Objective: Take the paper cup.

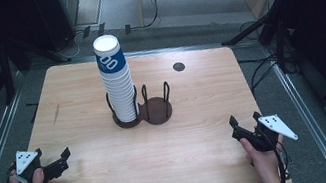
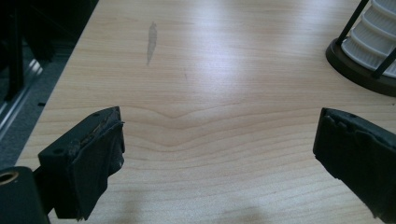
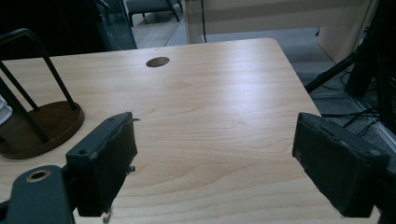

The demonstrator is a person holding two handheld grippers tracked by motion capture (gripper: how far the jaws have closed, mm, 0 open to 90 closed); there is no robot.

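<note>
Your bench carries a dark two-ring holder near the middle, a little toward the far edge. Its left ring holds a tall stack of white cups, the top cup wrapped in a blue band; the right ring holds nothing, just its brown base and upright wire loops. A small round hole sits in the bench near the far right corner.

Your left hand-held gripper rests near the front left corner, jaws spread wide and released, nothing between them. Your right hand-held gripper rests near the front right corner, jaws likewise spread and released.

The high view gives you the stack's full height and blue band. The left gripper view gives you the ribbed rims of the lowest cups inside the holder's ring at its upper right, plus a grey scuff on the bench toward the left edge. The right gripper view gives you the empty ring's base at its left and the hole beyond.
</note>
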